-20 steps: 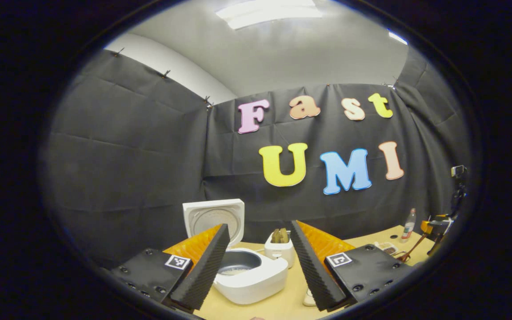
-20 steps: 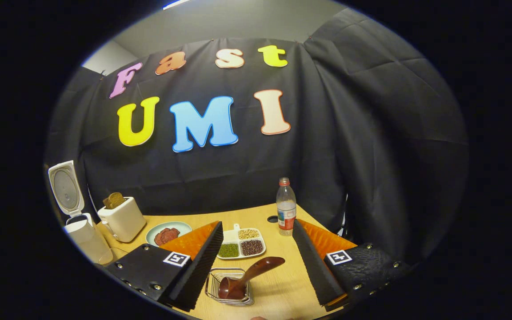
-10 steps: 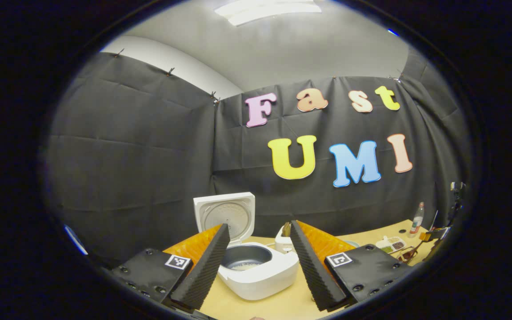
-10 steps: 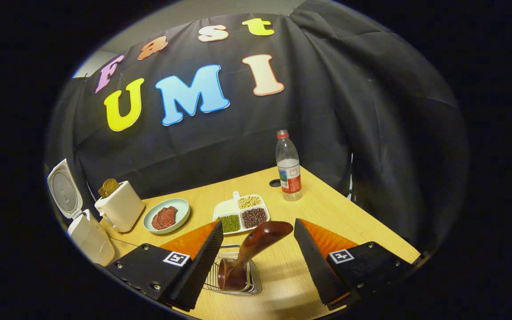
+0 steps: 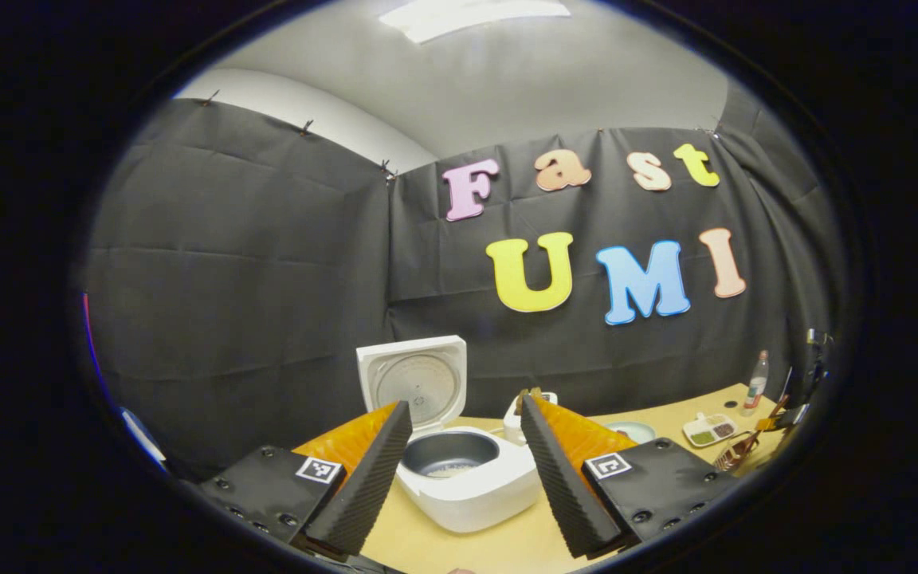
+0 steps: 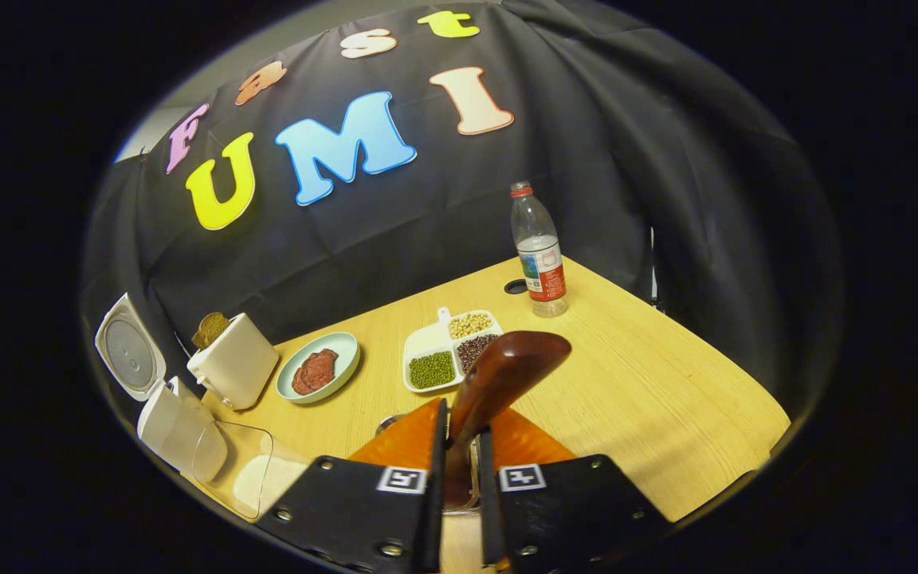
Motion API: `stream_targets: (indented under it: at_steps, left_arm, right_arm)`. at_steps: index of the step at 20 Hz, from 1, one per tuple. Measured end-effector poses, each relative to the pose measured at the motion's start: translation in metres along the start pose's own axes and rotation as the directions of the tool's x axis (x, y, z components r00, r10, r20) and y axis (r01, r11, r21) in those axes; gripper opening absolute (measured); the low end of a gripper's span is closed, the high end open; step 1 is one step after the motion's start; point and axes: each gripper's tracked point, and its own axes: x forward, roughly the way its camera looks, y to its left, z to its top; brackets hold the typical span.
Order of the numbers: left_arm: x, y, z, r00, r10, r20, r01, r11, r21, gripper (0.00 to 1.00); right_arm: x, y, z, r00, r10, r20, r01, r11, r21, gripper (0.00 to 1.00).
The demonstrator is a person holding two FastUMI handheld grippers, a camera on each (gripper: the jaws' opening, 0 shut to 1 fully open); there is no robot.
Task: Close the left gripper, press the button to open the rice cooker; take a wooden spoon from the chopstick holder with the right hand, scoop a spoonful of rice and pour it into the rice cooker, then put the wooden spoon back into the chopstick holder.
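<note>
Table (image 6: pixel 650 383): bottle (image 6: pixel 539 251) upright at back; divided tray (image 6: pixel 447 359) of beans (three kinds); plate (image 6: pixel 318 368); toaster (image 6: pixel 234 368) beside it.

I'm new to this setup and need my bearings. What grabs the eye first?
In the right gripper view, the right gripper has its jaws shut on the wooden spoon, which juts up in the foreground over the table. In the left gripper view, the rice cooker sits beyond the left gripper, whose jaws are open, with its lid standing upright and the pot showing.
</note>
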Motion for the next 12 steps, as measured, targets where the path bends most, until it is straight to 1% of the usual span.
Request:
stream_targets:
  at_steps: [1, 2, 3, 4, 8, 9, 12]
  left_arm:
    - [0.000, 0.000, -0.002, 1.000, 0.001, -0.003, -0.001, 1.000, -0.005, 0.92]
    - [0.000, 0.002, -0.003, 1.000, 0.003, -0.004, -0.003, 1.000, -0.008, 0.92]
    - [-0.001, 0.005, -0.002, 1.000, 0.002, -0.001, -0.002, 1.000, -0.009, 0.92]
    - [-0.001, 0.006, 0.000, 1.000, 0.000, 0.007, 0.000, 1.000, -0.010, 0.95]
    - [0.007, 0.008, 0.003, 0.999, -0.034, 0.027, 0.034, 0.999, -0.017, 0.95]
    - [0.009, 0.009, 0.002, 0.999, -0.042, 0.033, 0.043, 0.999, -0.023, 0.92]
    - [0.015, 0.016, -0.001, 0.997, -0.065, 0.035, 0.067, 0.997, -0.042, 0.92]
  right_arm:
    - [-0.006, 0.006, 0.001, 1.000, 0.018, 0.003, -0.018, 1.000, -0.009, 0.17]
    - [-0.007, 0.008, 0.000, 1.000, 0.019, 0.005, -0.019, 0.999, -0.031, 0.18]
    - [-0.008, 0.010, 0.002, 1.000, 0.024, 0.007, -0.023, 0.998, -0.058, 0.11]
    - [-0.012, 0.012, 0.005, 1.000, 0.021, 0.016, -0.020, 0.996, -0.082, 0.11]
    - [-0.033, 0.024, 0.029, 0.997, 0.016, 0.074, -0.006, 0.992, -0.126, 0.11]
    - [-0.039, 0.027, 0.038, 0.995, 0.008, 0.096, 0.005, 0.990, -0.141, 0.11]
    - [-0.056, 0.041, 0.054, 0.989, 0.001, 0.145, 0.024, 0.985, -0.170, 0.11]
